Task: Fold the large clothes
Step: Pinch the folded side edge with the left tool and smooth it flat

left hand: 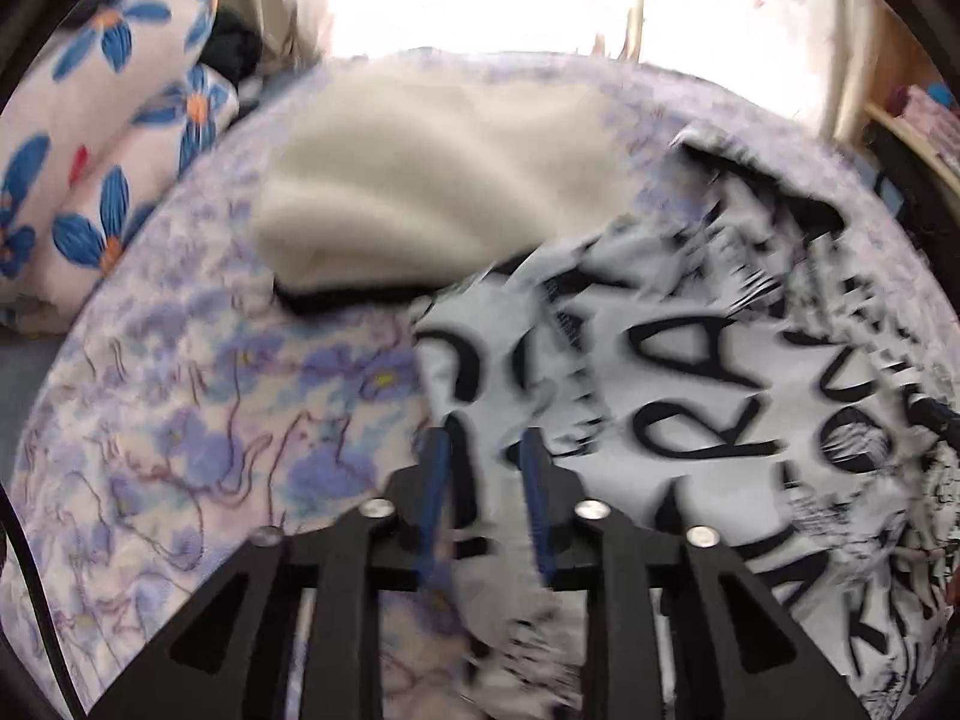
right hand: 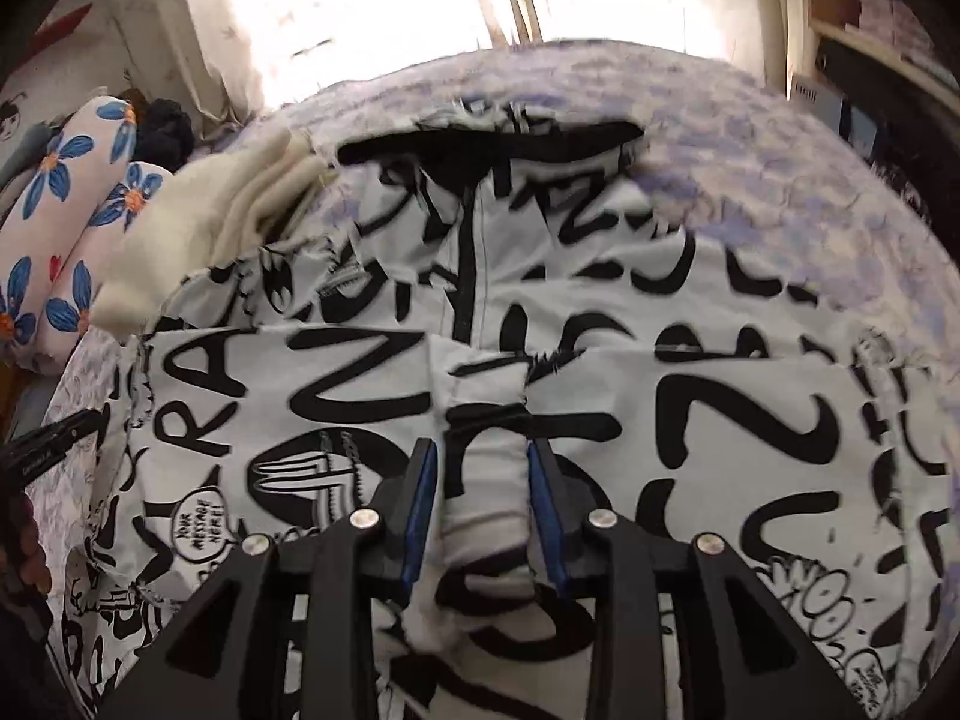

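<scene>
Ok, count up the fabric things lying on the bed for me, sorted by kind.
Black and white lettered garment: 1
Cream folded cloth: 1
Blue flower pillows: 2
Dark bundle behind the pillows: 1
Total: 5, all on the purple floral bedsheet.

Printed garment (right hand: 600,312) lies spread on the bed (right hand: 810,180), a bunched fold of it between the jaws of each gripper; folded cloth (left hand: 432,180) sits on the bed behind and left of it, pillows (left hand: 108,120) farther left at the bed's edge.
</scene>
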Tool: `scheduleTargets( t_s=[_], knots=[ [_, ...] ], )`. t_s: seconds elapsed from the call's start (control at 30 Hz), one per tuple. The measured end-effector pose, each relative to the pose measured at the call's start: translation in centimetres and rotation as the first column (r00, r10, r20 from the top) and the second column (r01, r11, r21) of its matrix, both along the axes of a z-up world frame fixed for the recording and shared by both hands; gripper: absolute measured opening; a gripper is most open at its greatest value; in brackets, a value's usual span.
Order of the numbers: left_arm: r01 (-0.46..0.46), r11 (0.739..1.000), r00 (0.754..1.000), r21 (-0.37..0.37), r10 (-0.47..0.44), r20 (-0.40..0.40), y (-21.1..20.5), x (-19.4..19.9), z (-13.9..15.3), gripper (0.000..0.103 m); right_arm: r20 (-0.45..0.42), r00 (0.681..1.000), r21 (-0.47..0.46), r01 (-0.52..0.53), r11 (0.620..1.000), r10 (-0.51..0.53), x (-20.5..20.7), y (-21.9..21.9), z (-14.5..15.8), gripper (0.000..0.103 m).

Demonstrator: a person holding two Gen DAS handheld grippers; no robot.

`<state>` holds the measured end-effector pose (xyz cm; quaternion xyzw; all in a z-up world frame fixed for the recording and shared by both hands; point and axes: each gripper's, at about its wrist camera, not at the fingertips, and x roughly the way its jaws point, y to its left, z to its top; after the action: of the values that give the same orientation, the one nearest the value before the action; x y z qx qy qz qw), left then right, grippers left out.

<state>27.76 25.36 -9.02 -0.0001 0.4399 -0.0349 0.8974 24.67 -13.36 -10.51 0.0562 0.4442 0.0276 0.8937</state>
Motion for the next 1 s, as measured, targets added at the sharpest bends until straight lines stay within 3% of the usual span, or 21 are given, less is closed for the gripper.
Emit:
scheduleTargets(
  t_s=[0.1, 0.17, 0.3, 0.4, 0.47, 0.6, 0.63, 0.73, 0.83, 1.0],
  knots=[
    [0.042, 0.998, 0.994, -0.044, -0.037, 0.098, -3.2, -2.9, 2.0, 0.05, 0.038, 0.998, 0.009, -0.046, 0.999, 0.046, -1.1, 2.2, 1.0, 0.034],
    [0.084, 0.992, 0.987, -0.093, -0.07, 0.145, -5.6, -4.6, 2.3, 0.053, 0.063, 0.994, 0.022, -0.093, 0.995, 0.092, -1.8, 3.7, 1.3, 0.034],
    [0.09, 0.983, 0.994, -0.163, -0.078, 0.079, -8.9, -5.3, -0.2, 0.053, 0.017, 0.992, 0.022, -0.124, 0.992, 0.124, -1.7, 6.5, -0.1, 0.034],
    [0.043, 0.997, 0.999, -0.07, -0.043, -0.001, -9.7, -4.6, -4.0, 0.053, -0.035, 0.991, -0.025, -0.127, 0.992, 0.126, -1.6, 7.2, -2.0, 0.034],
    [0.018, 1.0, 0.998, 0.024, -0.017, -0.055, -8.9, -4.2, -6.4, 0.053, -0.041, 0.994, -0.121, -0.109, 0.987, 0.105, -1.7, 6.9, -2.9, 0.034],
    [-0.007, 1.0, 0.999, 0.015, 0.007, -0.043, -5.5, -4.3, -6.7, 0.053, -0.012, 1.0, -0.275, 0.022, 0.961, -0.026, -1.8, 3.7, -3.1, 0.034],
    [0.0, 1.0, 0.999, 0.0, 0.0, -0.043, -4.7, -4.3, -6.7, 0.052, -0.03, 0.998, -0.253, 0.047, 0.966, -0.057, -1.6, 2.2, -3.4, 0.035],
    [0.032, 0.999, 0.999, -0.012, -0.033, -0.044, -4.4, -4.6, -6.8, 0.052, -0.073, 0.993, -0.076, 0.084, 0.994, -0.089, -1.7, -1.2, -3.8, 0.044],
    [0.038, 0.999, 0.999, 0.039, -0.036, -0.038, -5.0, -4.7, -6.8, 0.052, -0.074, 0.99, -0.021, 0.119, 0.993, -0.12, -2.3, -2.3, -3.3, 0.044],
    [0.035, 0.999, 0.998, 0.031, -0.033, -0.046, -4.9, -4.8, -6.5, 0.052, -0.069, 0.989, 0.009, 0.133, 0.991, -0.132, -3.1, -2.8, -2.9, 0.044]
  ],
)
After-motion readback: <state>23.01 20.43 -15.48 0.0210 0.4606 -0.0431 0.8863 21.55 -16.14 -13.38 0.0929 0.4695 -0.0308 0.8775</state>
